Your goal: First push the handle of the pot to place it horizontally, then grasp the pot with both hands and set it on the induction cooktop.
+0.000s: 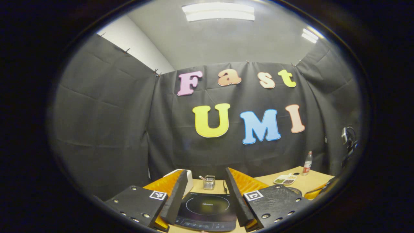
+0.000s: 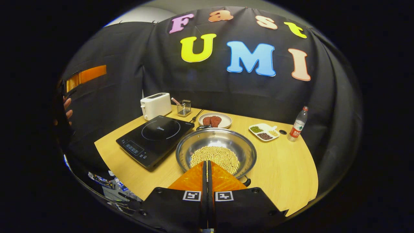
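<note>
In the right gripper view a wide steel pot (image 2: 228,137) holding pale beans (image 2: 216,156) stands on the wooden table, just right of the black induction cooktop (image 2: 155,136). One dark pot handle (image 2: 202,127) points to the far side and another handle (image 2: 246,181) to the near right. My right gripper (image 2: 207,162) is shut, its fingers pressed together with nothing between them, tips over the pot's near rim. My left gripper (image 1: 205,172) is open and held high, with the cooktop (image 1: 207,208) seen between its fingers. Far left in the right gripper view, a hand (image 2: 67,110) holds the left gripper (image 2: 85,76).
Behind the cooktop stand a white toaster (image 2: 156,105) and a small wire rack (image 2: 184,108). A plate of brown meat (image 2: 214,120), a divided dish (image 2: 264,132) and a water bottle (image 2: 298,124) lie beyond the pot. The table edge (image 2: 300,204) curves near the right.
</note>
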### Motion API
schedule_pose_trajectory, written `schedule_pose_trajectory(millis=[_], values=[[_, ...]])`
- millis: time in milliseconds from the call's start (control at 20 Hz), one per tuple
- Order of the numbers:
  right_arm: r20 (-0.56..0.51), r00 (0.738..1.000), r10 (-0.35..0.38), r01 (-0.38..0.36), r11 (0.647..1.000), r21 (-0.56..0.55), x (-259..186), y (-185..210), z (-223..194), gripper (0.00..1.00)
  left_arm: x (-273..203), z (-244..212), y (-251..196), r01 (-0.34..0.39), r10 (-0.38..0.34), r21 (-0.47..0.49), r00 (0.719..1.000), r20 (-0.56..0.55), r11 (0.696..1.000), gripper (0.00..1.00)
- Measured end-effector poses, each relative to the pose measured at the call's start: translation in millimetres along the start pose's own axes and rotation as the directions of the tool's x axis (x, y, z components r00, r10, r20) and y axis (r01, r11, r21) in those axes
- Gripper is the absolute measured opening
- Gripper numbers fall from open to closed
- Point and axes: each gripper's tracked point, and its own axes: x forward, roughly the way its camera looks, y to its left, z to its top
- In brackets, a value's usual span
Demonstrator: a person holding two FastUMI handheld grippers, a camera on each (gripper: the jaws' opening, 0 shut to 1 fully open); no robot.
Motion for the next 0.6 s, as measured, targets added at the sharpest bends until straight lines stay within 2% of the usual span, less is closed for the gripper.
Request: schedule_pose_trajectory(millis=[250,300,350,400,600], values=[[-0.091,0.994,0.053,-0.055,0.998,-0.025,12,-6,-29,0.02,4,-6,-18,-0.022,0.022,0.014,1.0,-0.017,1.0,0.71],[-0.105,0.992,0.065,-0.068,0.997,-0.024,14,-7,-34,0.02,5,-6,-22,-0.028,0.028,0.017,0.999,-0.021,0.999,0.68],[-0.12,0.99,0.075,-0.079,0.997,-0.023,17,-8,-40,0.02,6,-8,-23,-0.033,0.034,0.019,0.999,-0.025,0.999,0.71],[-0.139,0.987,0.084,-0.088,0.996,-0.023,19,-9,-46,0.02,6,-8,-25,-0.038,0.039,0.021,0.999,-0.026,0.999,0.68],[-0.199,0.972,0.126,-0.129,0.992,-0.006,29,-9,-66,0.02,10,-9,-32,-0.055,0.056,0.033,0.998,-0.029,0.998,0.68]])
